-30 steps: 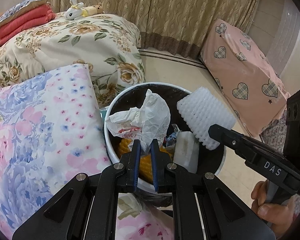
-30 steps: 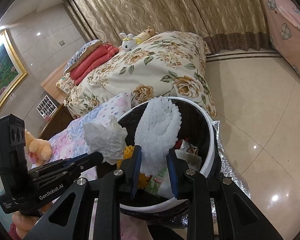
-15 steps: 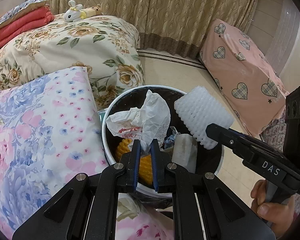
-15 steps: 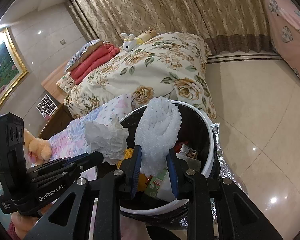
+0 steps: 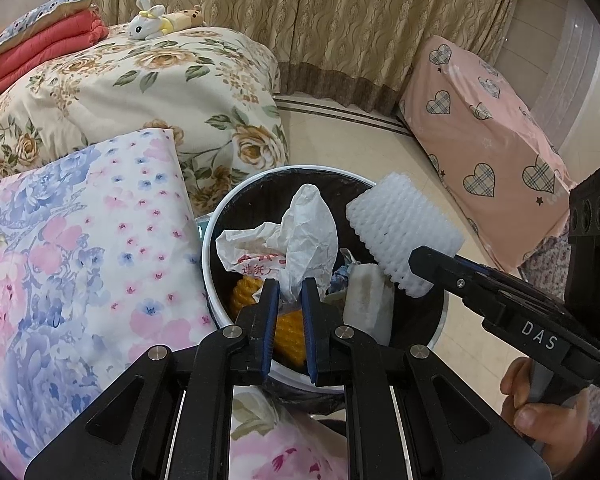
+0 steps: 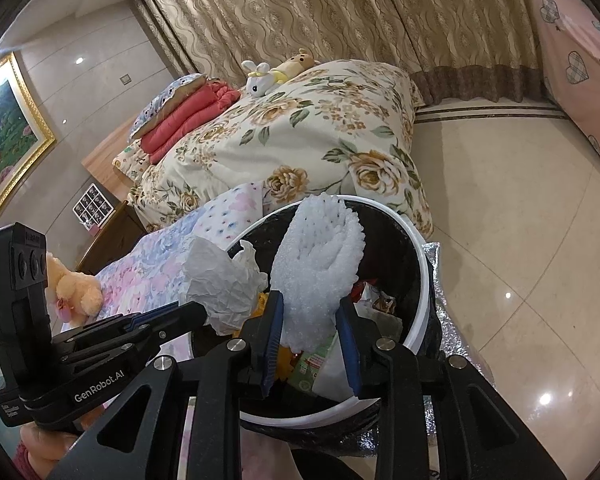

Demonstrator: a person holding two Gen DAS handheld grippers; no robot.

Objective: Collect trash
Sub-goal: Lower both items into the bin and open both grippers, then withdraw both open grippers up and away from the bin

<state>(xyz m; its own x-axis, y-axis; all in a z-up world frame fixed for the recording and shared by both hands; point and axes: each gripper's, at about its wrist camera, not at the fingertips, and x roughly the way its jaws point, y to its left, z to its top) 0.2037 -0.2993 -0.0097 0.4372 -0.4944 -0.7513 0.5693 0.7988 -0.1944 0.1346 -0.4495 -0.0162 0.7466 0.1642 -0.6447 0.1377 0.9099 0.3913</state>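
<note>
Two grippers over a white trash bin (image 5: 209,248), both holding trash.
Left gripper (image 5: 289,294) clamped crumpled paper (image 5: 300,236); right gripper (image 6: 310,310), jaws just widening, pinched foam fruit net (image 6: 320,264) above the rim; floral pillow (image 5: 80,240) just beside.

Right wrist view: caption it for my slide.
Right gripper holding white foam netting over the lined trash bin, its jaws just easing apart.

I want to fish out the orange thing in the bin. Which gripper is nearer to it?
Left. The left gripper, pinching crumpled paper, hangs right over the orange thing; the right gripper sits farther across the bin.
</note>
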